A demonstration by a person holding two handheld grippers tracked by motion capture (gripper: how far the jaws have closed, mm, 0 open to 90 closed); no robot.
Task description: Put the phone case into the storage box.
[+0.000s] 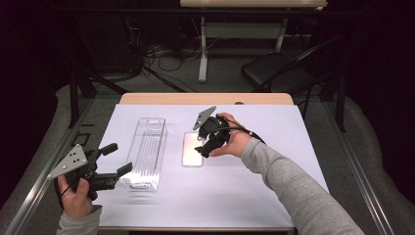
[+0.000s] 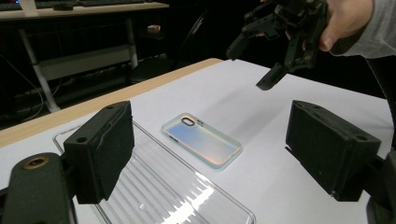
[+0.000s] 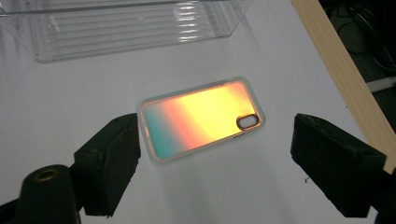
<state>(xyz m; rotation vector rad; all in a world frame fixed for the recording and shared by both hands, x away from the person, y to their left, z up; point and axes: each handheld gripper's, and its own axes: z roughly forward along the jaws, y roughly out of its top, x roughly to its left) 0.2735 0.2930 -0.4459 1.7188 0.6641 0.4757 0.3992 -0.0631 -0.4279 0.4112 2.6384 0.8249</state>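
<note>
Right tool [image 1: 201,147] hovering wide open and empty just above the phone case [image 1: 193,149], lying flat mid-worktop [image 1: 274,196] beside the clear tray [image 1: 146,152]; long axis spanning jaw to jaw, too long. Left tool [image 1: 116,159], open and empty, well apart beyond the tray.

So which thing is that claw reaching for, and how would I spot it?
Look at the white table cover. Beside the long clear plastic tray lies a flat phone case, under the right claw. It alone shimmers orange, pink and blue, with a dark camera hole at one end.
</note>
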